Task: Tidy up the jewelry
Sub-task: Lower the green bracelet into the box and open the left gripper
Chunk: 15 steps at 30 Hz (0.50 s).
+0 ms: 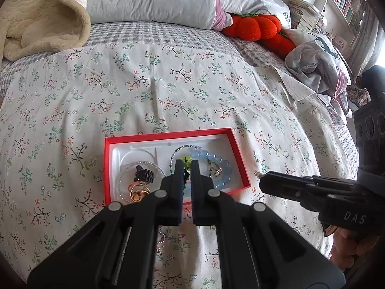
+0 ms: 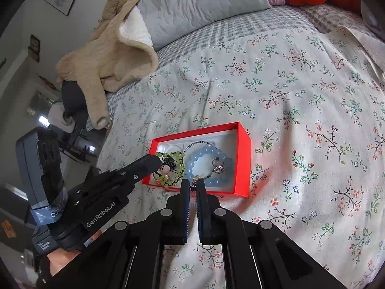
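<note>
- The red jewelry box [image 1: 237, 154] lies open on the floral bedspread [image 1: 168, 91], just ahead of both tongs, so either one can drop pieces in from above.
- The left tongs [image 1: 186, 166] are clamped on a green beaded bracelet [image 2: 179, 168]; in the right wrist view its loop hangs from their tip over the near-left part of the box, judged ready to be lowered in.
- The right tongs [image 2: 192, 184] are nearly together, with something small and dark [image 2: 193, 187] pinched at the tip; what it is cannot be told. They sit at the near rim of the box, on the side away from the left tongs, probably so the two do not collide.
- A pale blue bead bracelet [image 1: 221, 166] lies inside the box, beyond the left tongs' tip, with a thin dark-beaded strand [image 1: 185, 147] curving behind it and a small silver charm [image 2: 217, 168] inside its ring.
- To the left of the left tongs, a black hair claw [image 1: 145, 174] and a gold ring-shaped piece [image 1: 137, 192] rest within a clear beaded loop [image 1: 125, 175], in a round recess of the white insert.
</note>
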Motion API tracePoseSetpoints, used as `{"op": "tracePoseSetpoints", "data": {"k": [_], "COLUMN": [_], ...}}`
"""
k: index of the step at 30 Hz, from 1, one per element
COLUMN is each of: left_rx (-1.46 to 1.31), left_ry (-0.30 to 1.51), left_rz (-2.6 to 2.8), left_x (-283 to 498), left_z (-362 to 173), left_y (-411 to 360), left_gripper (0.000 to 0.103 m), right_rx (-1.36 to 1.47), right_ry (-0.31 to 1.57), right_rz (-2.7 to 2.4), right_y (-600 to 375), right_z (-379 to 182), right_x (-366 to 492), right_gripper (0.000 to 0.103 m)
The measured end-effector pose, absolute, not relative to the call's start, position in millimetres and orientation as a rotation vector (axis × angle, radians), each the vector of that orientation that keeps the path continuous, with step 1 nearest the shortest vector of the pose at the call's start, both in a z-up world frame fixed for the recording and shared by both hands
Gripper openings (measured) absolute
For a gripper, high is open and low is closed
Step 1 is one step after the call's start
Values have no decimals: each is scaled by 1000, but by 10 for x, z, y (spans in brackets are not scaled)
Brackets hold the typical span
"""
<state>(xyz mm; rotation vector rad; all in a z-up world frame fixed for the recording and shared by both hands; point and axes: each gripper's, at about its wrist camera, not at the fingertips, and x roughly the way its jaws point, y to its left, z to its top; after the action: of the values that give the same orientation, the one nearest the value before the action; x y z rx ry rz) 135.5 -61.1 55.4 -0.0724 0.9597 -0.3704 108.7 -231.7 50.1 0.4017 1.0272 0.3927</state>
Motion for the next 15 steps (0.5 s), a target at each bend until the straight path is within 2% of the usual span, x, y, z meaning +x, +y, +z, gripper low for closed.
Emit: {"op": "tracePoseSetpoints", "data": {"k": [5,9,11,15], "left_rx": [-60,-71,-72,-72], "left_ry": [972,957,954,957], "left_rz": [-359,-346,-343,-335], "left_x": [1410,1392,1380,1316], "left_z": [467,500,527,576], "left_y": [-602,-532,-502,-430], "left_gripper": [8,25,34,36], "right_rx": [376,370,383,379], "right_ry": [1056,1007,999,1003], "right_rz": [352,345,336,315], "right_y": [-2240,-2219,-2234,-2252], "right_z": [375,422,435,442], "right_x": [1212,1259,1275,1253], "right_gripper": [5,8,14,14]}}
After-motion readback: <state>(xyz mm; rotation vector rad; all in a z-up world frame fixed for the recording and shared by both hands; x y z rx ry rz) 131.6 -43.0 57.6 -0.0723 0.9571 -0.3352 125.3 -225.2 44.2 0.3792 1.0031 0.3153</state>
